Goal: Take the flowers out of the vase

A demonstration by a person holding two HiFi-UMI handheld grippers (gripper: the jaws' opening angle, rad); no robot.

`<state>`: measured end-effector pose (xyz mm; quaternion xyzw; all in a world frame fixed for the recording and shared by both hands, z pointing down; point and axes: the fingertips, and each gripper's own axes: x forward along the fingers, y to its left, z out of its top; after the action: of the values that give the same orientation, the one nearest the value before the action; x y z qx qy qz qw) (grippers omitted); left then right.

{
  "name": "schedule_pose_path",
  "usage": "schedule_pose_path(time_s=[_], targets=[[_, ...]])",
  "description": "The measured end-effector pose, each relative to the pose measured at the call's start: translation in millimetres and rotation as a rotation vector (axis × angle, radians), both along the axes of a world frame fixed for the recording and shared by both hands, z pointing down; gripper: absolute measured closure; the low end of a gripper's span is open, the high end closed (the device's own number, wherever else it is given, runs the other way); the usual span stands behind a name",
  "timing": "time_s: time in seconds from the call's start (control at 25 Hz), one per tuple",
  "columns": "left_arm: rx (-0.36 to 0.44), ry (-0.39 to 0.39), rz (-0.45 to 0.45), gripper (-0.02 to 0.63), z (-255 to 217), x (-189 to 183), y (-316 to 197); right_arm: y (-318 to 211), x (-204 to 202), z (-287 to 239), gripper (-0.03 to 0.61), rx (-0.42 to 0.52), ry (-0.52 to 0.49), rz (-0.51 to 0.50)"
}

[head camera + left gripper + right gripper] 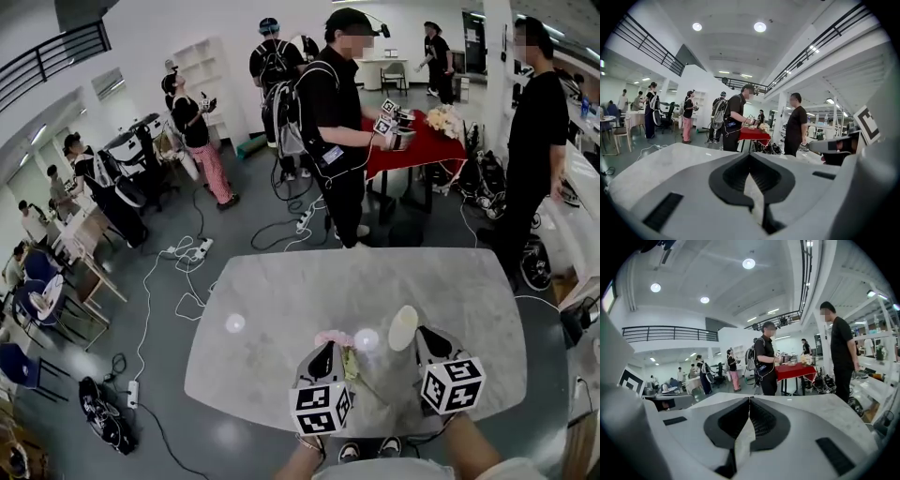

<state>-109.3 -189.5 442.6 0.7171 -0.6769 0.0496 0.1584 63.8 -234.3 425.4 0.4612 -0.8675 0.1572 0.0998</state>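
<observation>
left gripper [326, 349] seen closed, nothing held | right gripper [424, 334] likewise closed, empty | pink flowers [334, 337] noted just beside left gripper's tip | pale vase [403, 328] noted between grippers, near right one

The far desk [281, 300] gives me open room. Nearer, the vase [403, 328] and flowers [334, 338] stand in the way.

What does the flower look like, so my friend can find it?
Find the big pale grey stone-topped table closest to the camera. Near its front edge is the small pink flower on a green stem, left of the cream vase. It is the only pink thing there.
</observation>
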Motion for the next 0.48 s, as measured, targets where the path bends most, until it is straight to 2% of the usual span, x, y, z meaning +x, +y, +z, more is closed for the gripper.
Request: schedule_pose_path(time_s=[0.24,0.48], targets=[[0.05,0.004,0.104,0.609,-27,42,-11,3,47,-20,0.56,0.051,-0.013,0.147],[0.086,0.0,0.102,0.61,-44,34,16,27,63,-26,0.56,0.085,-0.015,0.227]])
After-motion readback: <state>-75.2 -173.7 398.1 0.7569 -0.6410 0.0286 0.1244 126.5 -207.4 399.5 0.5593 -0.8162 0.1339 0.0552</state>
